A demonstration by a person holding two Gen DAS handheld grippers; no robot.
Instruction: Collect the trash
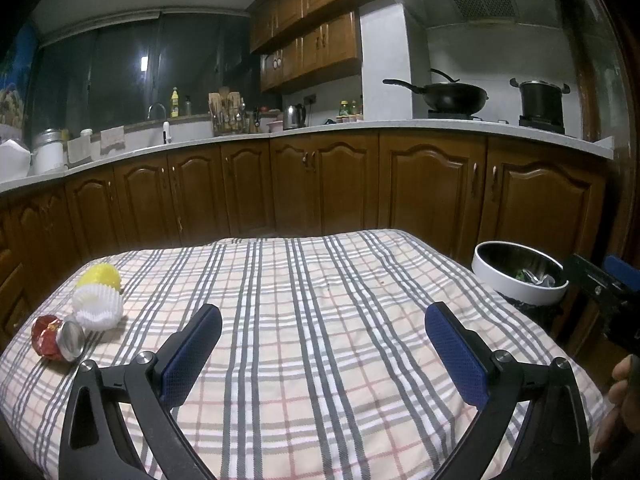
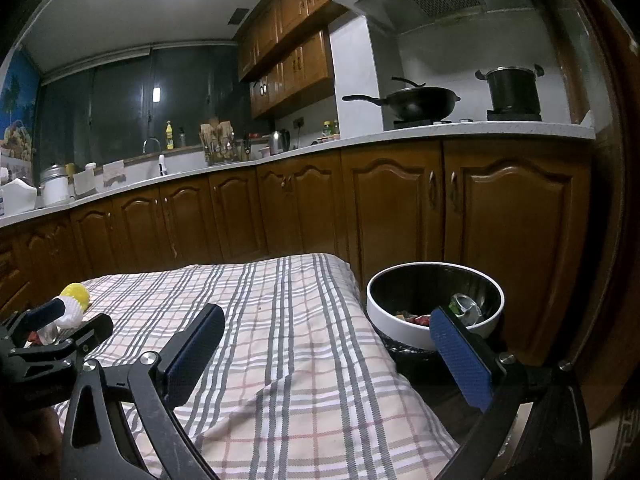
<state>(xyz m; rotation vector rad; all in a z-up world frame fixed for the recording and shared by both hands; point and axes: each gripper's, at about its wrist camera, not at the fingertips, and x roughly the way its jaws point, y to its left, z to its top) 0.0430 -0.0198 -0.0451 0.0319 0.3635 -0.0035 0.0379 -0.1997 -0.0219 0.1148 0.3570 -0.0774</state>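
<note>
L gripper (image 1: 323,318) & R gripper (image 2: 328,318) both agape, empty. Lower left: crushed red-silver metal can (image 1: 58,338), prob light, dented, slick; pinch across mid-body.

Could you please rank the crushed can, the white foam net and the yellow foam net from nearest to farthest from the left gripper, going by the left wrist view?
From the left gripper:
1. Crushed can, front left.
2. White foam net, just behind the can.
3. Yellow foam net, farthest back, left.

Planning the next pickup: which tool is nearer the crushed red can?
Left. The left tool hangs open just right of the crushed red can; the right tool is open farther right, beside the trash bin.
</note>
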